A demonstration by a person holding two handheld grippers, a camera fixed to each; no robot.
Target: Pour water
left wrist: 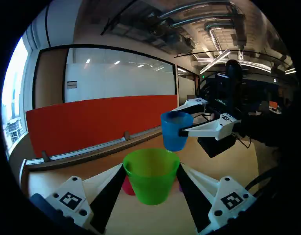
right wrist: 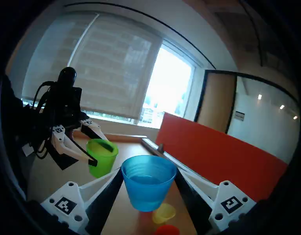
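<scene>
Left gripper (left wrist: pixel 151 176) clamped on green plastic cup (left wrist: pixel 151 186), contents indiscernible; right gripper (right wrist: pixel 149 176) clamped on translucent blue plastic cup (right wrist: pixel 148 192), water (right wrist: pixel 145 180) inside.

Office: glass partition (left wrist: pixel 119 78), exposed ceiling ducts (left wrist: pixel 197 17)

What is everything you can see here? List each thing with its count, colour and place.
green cup: one, green, held up between the left gripper's fingers
blue cup: one, blue, between the right gripper's fingers
water: clear, inside the blue cup
small cups: two, yellow and red, on the table below the blue cup
pink thing: one, behind the green cup, mostly hidden
table: one, light wood, under everything
partition: one, red, along the table's far edge
window blind: one, pale, half lowered
left gripper: one, white with black fingers, shut on the green cup
right gripper: one, white with black fingers, shut on the blue cup
</scene>
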